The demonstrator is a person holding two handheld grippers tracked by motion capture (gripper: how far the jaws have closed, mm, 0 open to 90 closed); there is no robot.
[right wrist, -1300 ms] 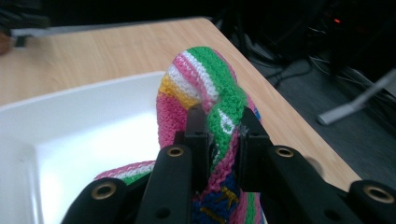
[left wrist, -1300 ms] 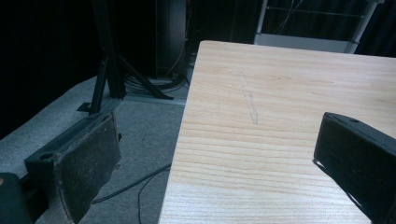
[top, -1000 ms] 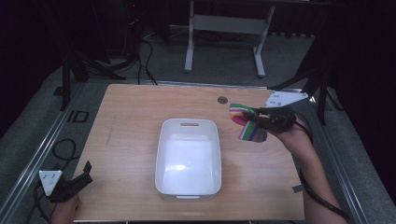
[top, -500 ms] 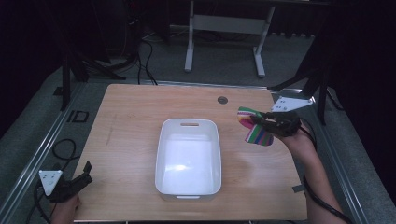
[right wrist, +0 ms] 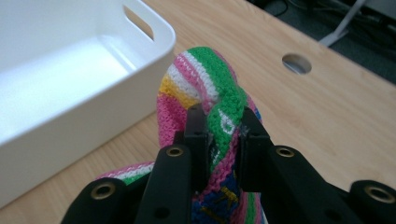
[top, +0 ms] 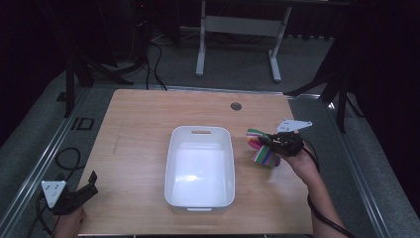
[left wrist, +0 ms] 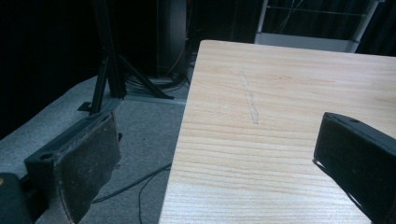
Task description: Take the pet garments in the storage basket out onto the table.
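Observation:
A striped knitted cloth (top: 262, 151) in pink, green, white and yellow hangs just right of the white bin (top: 200, 166). My right gripper (top: 270, 143) is shut on it, lifted a little above the table. In the right gripper view the cloth (right wrist: 205, 100) is pinched between the two black jaws, with my right gripper (right wrist: 223, 128) pointing toward the bin's handle end (right wrist: 70, 60). My left gripper (top: 88, 184) stands open at the table's front left corner. In the left gripper view its pads (left wrist: 91, 161) are wide apart with nothing between them, half over the table edge.
The wooden table (top: 143, 129) has a round cable hole (top: 236, 106) at the back. The white bin is empty. Grey carpet, cables and stand legs (top: 84, 74) lie left of the table. A metal frame (top: 237, 29) stands behind it.
My right gripper has carried the striped cloth a little toward the front of the table and lower, staying right of the bin. The left gripper has not moved.

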